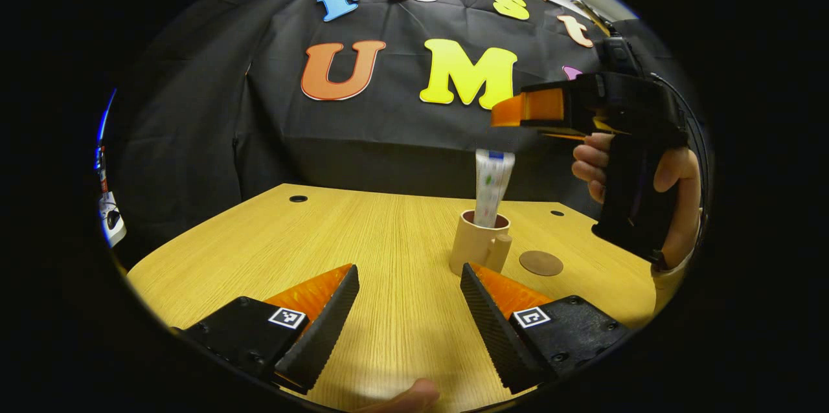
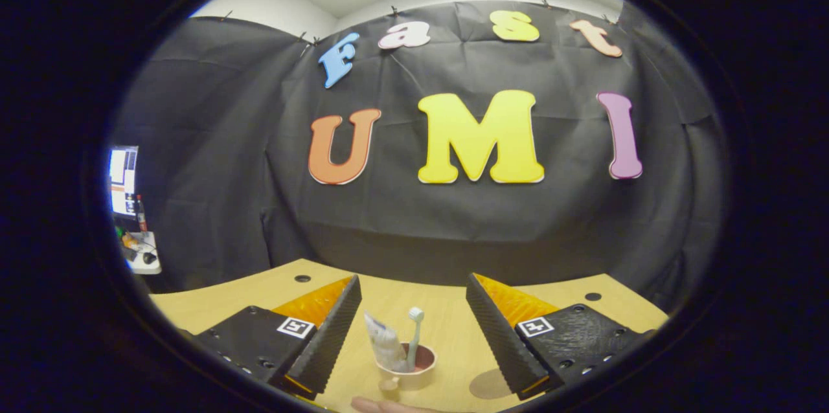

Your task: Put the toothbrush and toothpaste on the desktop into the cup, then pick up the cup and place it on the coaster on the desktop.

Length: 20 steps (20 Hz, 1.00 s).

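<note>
A beige cup with a handle stands on the wooden desk, and a white toothpaste tube rises upright out of it. From above, the right gripper view takes in the cup holding the toothpaste and a pale toothbrush, head up. A round brown coaster lies just right of the cup, also as the coaster. My left gripper is open, low over the desk, its right finger close to the cup. My right gripper is open above the cup; a hand holds this gripper over the tube.
Two small cable holes sit near the desk's far edge, which runs along the black cloth wall. A side table with small items stands far left beyond the desk. A fingertip pokes in at the bottom.
</note>
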Available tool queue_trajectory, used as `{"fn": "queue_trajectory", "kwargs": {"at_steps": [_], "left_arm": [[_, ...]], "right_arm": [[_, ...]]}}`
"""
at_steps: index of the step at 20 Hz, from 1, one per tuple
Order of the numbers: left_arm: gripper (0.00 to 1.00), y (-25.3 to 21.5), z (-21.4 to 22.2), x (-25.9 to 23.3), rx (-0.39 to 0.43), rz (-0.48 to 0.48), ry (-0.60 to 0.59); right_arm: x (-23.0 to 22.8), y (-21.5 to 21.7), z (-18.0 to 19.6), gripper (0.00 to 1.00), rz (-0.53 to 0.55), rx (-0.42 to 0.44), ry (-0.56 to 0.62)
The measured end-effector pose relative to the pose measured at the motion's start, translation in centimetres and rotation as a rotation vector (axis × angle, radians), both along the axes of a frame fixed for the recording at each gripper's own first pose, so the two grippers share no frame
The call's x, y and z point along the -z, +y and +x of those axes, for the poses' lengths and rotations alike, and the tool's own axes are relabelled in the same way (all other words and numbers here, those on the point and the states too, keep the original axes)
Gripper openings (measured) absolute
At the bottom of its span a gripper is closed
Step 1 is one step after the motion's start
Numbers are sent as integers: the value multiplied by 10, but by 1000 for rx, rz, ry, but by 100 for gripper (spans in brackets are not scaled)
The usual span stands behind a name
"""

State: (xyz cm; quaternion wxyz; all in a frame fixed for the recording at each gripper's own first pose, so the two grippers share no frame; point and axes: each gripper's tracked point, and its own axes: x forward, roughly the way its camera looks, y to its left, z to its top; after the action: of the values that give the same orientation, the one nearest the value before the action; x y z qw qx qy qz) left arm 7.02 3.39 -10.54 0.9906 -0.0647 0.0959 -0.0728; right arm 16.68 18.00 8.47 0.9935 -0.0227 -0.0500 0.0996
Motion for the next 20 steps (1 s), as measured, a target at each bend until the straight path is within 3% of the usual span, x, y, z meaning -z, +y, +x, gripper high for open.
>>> {"fn": "queue_trajectory", "kwargs": {"at_steps": [11, 20], "left_arm": [[100, -24, 9, -27, 7, 28, -33], [100, -62, 42, -41, 66, 72, 37]], "right_arm": [[-18, -45, -40, 97, 43, 9, -15], [0, -108, -76, 97, 71, 39, 8]]}}
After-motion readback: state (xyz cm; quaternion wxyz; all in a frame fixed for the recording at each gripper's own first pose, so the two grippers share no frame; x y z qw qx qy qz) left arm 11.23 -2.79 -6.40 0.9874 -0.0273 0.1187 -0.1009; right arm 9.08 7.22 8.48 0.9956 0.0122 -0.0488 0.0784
